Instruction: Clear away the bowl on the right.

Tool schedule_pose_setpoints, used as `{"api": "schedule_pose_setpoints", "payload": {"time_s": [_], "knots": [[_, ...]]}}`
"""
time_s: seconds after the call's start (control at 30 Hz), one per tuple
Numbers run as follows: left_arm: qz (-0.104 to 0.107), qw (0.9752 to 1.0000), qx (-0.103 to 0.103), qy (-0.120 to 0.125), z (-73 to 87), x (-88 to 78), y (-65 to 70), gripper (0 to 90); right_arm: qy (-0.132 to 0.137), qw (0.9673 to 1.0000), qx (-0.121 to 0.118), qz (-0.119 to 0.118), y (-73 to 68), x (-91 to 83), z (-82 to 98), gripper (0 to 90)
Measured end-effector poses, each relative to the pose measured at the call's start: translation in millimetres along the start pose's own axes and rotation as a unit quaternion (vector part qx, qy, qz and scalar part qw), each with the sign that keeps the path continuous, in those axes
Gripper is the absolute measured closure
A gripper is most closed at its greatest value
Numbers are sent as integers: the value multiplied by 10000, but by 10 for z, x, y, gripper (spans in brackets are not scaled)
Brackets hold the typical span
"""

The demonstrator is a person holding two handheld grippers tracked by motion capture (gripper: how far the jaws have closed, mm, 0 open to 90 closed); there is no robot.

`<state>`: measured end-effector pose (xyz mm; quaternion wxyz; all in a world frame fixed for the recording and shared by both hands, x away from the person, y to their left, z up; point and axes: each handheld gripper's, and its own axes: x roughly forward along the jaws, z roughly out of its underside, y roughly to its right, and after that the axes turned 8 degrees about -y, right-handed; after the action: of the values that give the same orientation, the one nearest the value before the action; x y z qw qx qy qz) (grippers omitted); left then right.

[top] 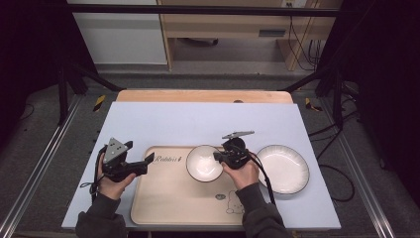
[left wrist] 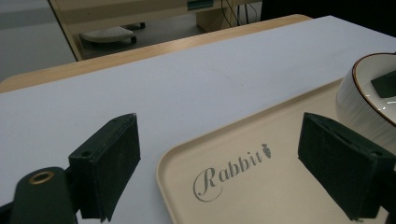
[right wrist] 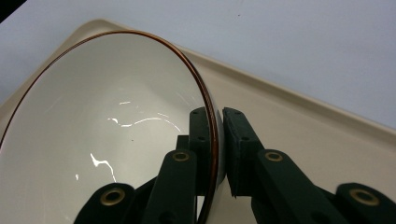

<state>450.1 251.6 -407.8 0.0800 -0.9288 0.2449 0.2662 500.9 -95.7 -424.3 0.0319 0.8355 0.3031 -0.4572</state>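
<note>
At centre frame in the high view, the right gripper [top: 220, 155] clamps the rim of a white bowl [top: 203, 163], one jaw inside the wall and one outside, over a beige tray [top: 168, 198]. The left gripper [top: 148, 159], jaws wide and empty, hovers at the tray's left edge. Tray and a plate [top: 284, 168] at right rest on a pale blue mat [top: 198, 121] on a wooden table [top: 203, 95], grey floor beyond.
</note>
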Motion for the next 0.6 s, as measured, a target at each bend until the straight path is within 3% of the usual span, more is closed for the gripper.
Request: {"api": "schedule_pose_setpoints", "payload": {"time_s": [0.6], "knots": [[2, 10000, 0, 2, 1, 3, 5, 128, -178, 9998, 12, -73, -28, 116, 22, 823]]}}
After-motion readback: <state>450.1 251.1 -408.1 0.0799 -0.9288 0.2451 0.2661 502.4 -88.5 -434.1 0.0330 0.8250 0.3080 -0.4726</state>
